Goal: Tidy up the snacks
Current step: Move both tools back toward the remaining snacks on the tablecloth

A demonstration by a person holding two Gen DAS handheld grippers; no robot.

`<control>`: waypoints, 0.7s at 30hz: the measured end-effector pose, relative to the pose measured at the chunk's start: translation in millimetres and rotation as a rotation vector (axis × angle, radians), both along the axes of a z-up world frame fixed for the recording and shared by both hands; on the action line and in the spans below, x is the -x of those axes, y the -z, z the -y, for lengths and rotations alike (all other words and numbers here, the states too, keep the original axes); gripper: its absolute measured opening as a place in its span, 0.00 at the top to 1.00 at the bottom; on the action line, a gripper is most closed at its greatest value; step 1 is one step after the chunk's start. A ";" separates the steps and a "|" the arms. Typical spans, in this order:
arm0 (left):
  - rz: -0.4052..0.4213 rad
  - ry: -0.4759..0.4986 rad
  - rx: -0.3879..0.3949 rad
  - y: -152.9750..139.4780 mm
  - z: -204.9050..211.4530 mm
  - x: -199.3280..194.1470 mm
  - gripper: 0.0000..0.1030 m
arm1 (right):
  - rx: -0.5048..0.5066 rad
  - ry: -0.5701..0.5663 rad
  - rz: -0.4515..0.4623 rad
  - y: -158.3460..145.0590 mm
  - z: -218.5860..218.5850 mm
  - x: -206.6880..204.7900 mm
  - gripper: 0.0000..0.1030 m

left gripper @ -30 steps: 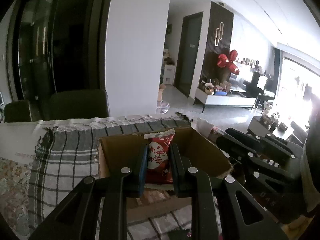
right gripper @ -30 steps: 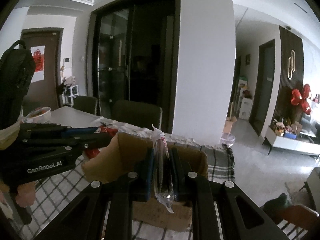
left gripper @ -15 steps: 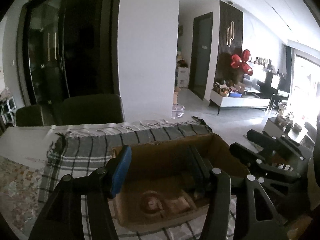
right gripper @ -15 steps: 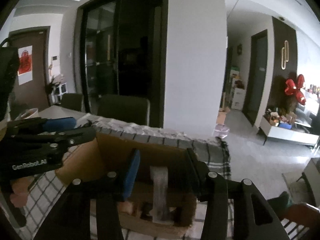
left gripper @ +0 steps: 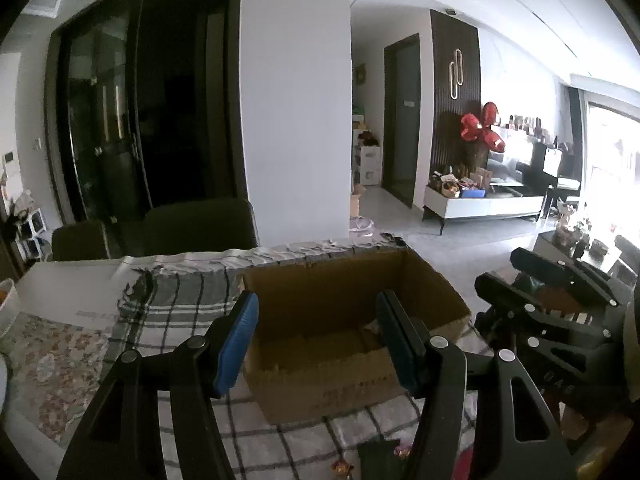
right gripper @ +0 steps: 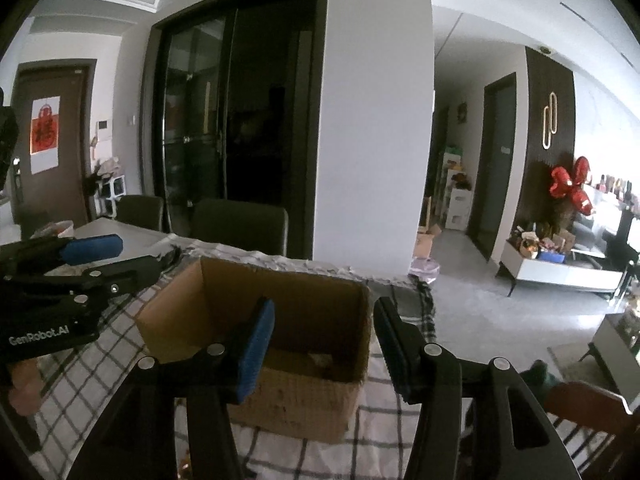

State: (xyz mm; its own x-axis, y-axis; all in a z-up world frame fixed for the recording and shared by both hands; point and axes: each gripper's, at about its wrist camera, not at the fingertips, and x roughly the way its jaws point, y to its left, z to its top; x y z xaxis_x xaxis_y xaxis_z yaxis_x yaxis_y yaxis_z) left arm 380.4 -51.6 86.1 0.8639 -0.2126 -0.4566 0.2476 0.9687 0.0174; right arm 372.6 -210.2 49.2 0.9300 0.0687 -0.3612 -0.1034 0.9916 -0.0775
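An open cardboard box (left gripper: 332, 384) stands on a checked cloth; the right wrist view shows it too (right gripper: 304, 404). Snack packets lie dimly at its bottom (left gripper: 374, 332), (right gripper: 320, 360). My left gripper (left gripper: 316, 340) is open and empty, held just in front of the box above its near wall. My right gripper (right gripper: 324, 348) is open and empty, also at the box's near side. The right gripper shows at the right of the left wrist view (left gripper: 552, 300); the left gripper shows at the left of the right wrist view (right gripper: 72, 268).
The checked cloth (left gripper: 176, 312) covers the table, with a floral mat (left gripper: 52, 356) at the left. Small wrappers (left gripper: 344, 468) lie on the cloth near me. Dark chairs (left gripper: 196, 228) stand behind the table. A white bowl (right gripper: 60, 228) sits far left.
Both grippers have opened and let go of their snack packets, which dropped into the box. Both grippers have drawn back and up from the box.
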 end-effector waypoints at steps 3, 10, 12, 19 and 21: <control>0.010 0.002 -0.009 0.6 -1.0 14.1 0.41 | 0.006 0.006 0.010 0.1 -1.3 14.4 0.49; 0.038 -0.005 -0.033 3.8 -7.0 43.0 0.41 | 0.004 0.005 0.012 4.9 -9.3 41.3 0.49; 0.049 -0.011 -0.039 7.3 -10.9 51.8 0.41 | 0.001 0.008 0.013 8.3 -12.8 47.4 0.49; 0.035 -0.026 -0.058 26.6 -23.5 72.2 0.41 | -0.018 0.003 -0.025 23.9 -22.1 59.5 0.49; 0.025 -0.033 -0.066 34.4 -26.8 77.3 0.41 | -0.024 0.007 -0.037 30.1 -24.6 63.2 0.49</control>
